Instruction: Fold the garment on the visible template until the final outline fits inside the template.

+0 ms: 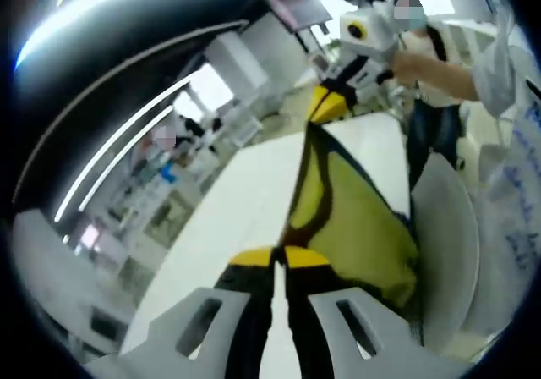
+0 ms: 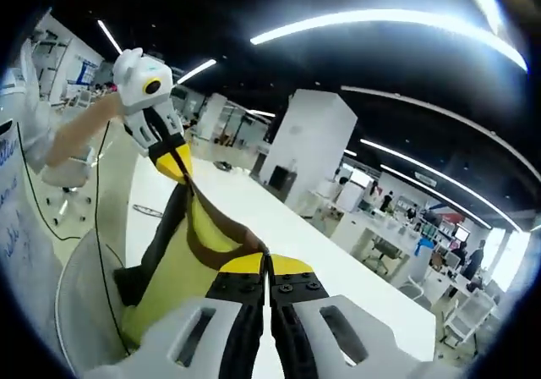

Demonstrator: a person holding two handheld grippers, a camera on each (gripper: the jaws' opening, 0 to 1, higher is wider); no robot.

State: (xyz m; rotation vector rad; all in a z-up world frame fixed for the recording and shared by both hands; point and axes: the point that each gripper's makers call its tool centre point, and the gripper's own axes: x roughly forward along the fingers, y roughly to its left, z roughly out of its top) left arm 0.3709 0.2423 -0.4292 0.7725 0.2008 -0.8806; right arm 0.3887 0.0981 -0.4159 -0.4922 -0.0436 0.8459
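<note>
A yellow-green garment [image 1: 355, 218] with dark brown and navy trim hangs stretched in the air between both grippers, above a long white table [image 1: 245, 201]. My left gripper [image 1: 281, 256] is shut on one edge of it at the bottom of the left gripper view. The right gripper [image 1: 328, 101] shows further off, pinching the opposite edge. In the right gripper view my right gripper [image 2: 267, 265] is shut on the garment [image 2: 182, 265], and the left gripper [image 2: 176, 164] holds its far end, with a person's hand behind it. No template can be made out.
A white chair back [image 1: 448, 244] stands beside the table, also seen as the chair back [image 2: 76, 303]. A person [image 1: 439, 74] stands behind the table. Desks, a white pillar [image 2: 308, 151] and other people fill the office behind.
</note>
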